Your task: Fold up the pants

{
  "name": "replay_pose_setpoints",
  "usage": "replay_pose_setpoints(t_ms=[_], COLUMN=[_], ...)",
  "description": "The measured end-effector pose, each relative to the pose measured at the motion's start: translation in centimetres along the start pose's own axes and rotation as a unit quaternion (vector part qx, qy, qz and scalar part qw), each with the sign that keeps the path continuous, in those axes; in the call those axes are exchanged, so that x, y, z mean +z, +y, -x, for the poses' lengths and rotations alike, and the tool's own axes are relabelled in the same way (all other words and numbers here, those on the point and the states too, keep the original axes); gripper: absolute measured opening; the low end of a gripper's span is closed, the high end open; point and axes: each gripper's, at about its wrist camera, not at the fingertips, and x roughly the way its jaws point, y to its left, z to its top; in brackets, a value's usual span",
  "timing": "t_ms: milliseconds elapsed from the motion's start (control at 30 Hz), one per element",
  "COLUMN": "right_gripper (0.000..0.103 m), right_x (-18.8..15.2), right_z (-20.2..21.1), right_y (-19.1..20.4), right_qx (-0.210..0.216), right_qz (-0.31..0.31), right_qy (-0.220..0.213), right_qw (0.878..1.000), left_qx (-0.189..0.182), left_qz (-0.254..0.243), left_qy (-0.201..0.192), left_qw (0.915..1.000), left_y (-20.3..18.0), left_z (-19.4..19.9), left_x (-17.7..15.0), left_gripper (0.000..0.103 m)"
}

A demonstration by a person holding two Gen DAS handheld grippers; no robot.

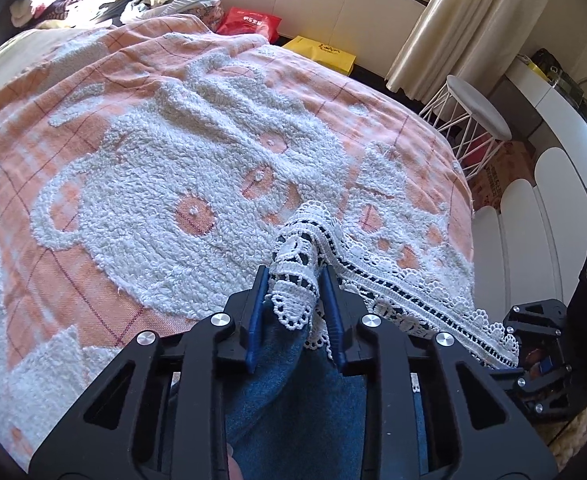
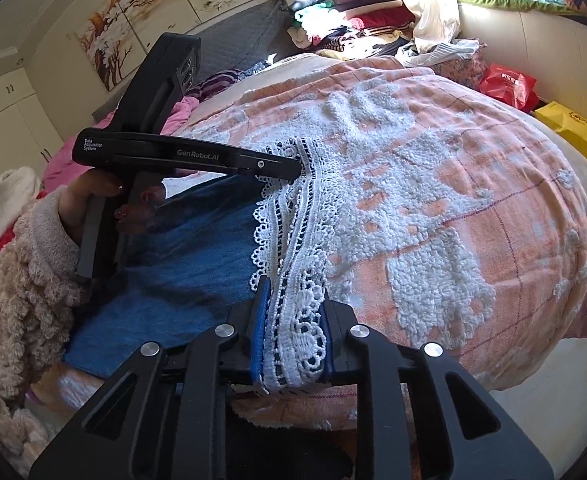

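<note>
**A:** Near the bed's [image 2: 473, 208] foot edge: blue pants [image 2: 181, 248] flat on the orange-and-white blanket [image 1: 141, 168], lace hem [image 2: 293, 216] facing bedward. Left tongs [image 1: 293, 312] clamped on one lace corner, right tongs [image 2: 293, 344] clamped on the other. No slack pads visible.

**B:** Nice. Probably best lifting both corners level, keeping hem taut, then carrying across toward waistband. Uneven pull likely means crooked crease. Fluffy blanket could snag lace, so lift before dragging. Beyond the bed: clothes pile [image 2: 345, 12] at far end, white stool [image 1: 477, 108] beside, curtain [image 1: 453, 20] behind.
</note>
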Motion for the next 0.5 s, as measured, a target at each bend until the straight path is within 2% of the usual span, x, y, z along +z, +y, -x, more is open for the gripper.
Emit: replay_pose_setpoints(t_ms=[233,400,500], right_gripper=[0.019,0.019,0.019], right_x=[0.7,1.2,1.4], right_z=[0.8,1.9,2.5], right_y=[2.6,5.6,8.3], right_qx=[0.002,0.026,0.055], right_qz=[0.032,0.054,0.068], right_qy=[-0.018,-0.039,-0.051], right_qw=[0.999,0.997,0.995], left_qx=[-0.027,-0.029,-0.028], left_qz=[0.01,0.001,-0.002], left_qy=[-0.037,-0.064,-0.075], left_qw=[0.9989,0.9976,0.9968], left_y=[0.3,0.9,1.9], left_z=[3.8,7.7,10.6], left_x=[-0.5,-1.7,-3.0], left_gripper=[0.013,0.013,0.013])
